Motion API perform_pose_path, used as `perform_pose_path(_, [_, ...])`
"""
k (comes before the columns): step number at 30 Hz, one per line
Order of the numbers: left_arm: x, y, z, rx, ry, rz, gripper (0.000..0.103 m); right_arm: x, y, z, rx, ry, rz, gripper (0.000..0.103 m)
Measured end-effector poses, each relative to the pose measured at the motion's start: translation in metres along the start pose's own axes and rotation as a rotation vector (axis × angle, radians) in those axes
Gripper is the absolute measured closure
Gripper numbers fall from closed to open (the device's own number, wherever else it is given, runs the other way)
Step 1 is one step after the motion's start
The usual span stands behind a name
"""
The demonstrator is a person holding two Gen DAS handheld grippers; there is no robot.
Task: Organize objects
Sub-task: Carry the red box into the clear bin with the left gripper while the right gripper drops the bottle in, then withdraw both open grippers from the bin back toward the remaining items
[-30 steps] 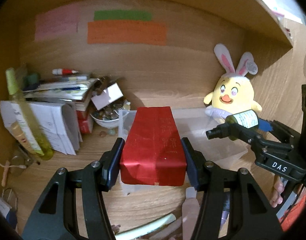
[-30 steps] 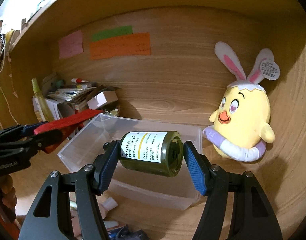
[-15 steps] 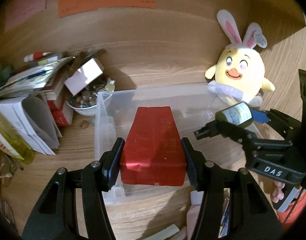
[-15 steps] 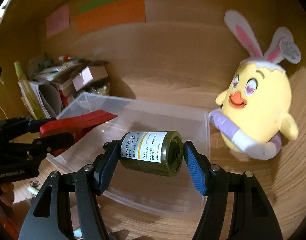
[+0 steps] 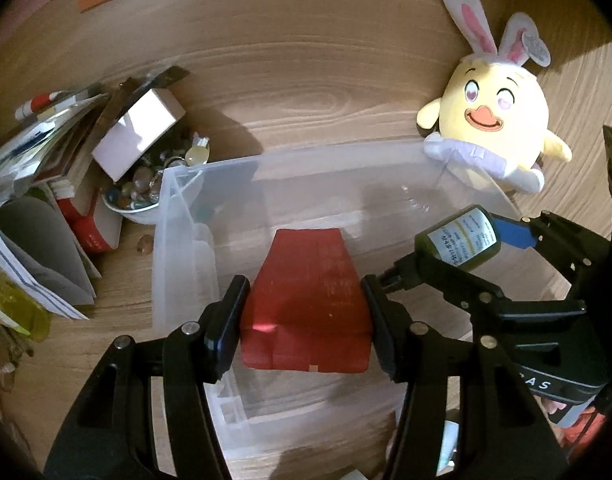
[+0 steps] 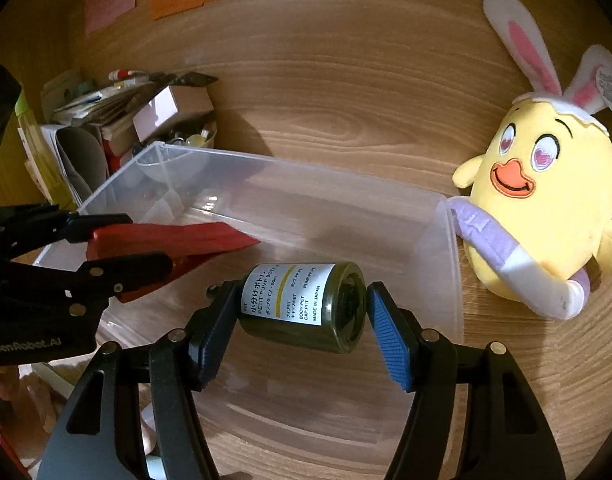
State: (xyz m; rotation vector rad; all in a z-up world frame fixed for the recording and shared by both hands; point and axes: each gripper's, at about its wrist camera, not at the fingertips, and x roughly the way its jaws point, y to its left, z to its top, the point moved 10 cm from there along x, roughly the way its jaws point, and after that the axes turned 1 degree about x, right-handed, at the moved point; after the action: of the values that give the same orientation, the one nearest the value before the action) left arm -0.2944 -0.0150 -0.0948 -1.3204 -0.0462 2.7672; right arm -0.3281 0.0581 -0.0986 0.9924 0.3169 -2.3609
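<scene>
**Both grippers hold items over the clear bin**

The left gripper is clamped on a red box, held level above the clear bin. At its 2 o'clock, the right gripper grips a green bottle sideways over the bin's right half. A yellow plush chick sits just beside the bin at 2 o'clock.

The wooden desk surface carries a clear rectangular plastic bin; a yellow plush chick sits at its 3 o'clock, a stack of papers at 9 o'clock.
</scene>
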Motion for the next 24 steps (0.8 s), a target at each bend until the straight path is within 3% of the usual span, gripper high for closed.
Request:
perform_pose_path(9, [0.002,-0.003,-0.001,0.015,0.018,-0.006,0.044,0.003,0.000,-0.002,0.015,0.019,0.016,0.039])
perform_pose_path(11, [0.000,-0.003,0.000,0.007,0.018,-0.018,0.037,0.002,-0.002,-0.002,0.014,0.017,0.000,0.035])
perform_pose_path(16, [-0.012,-0.003,0.002,0.014,-0.010,-0.001,0.034,-0.003,-0.001,-0.003,0.011,0.016,0.004,0.031])
perform_pose_path(21, [-0.030,-0.006,0.004,0.019,-0.052,0.016,0.024,-0.020,-0.003,-0.002,0.007,-0.009,-0.009,0.030])
perform_pose_path(24, [-0.044,-0.007,0.005,0.019,-0.082,0.025,0.016,-0.035,-0.004,0.000,0.012,-0.041,-0.025,0.022])
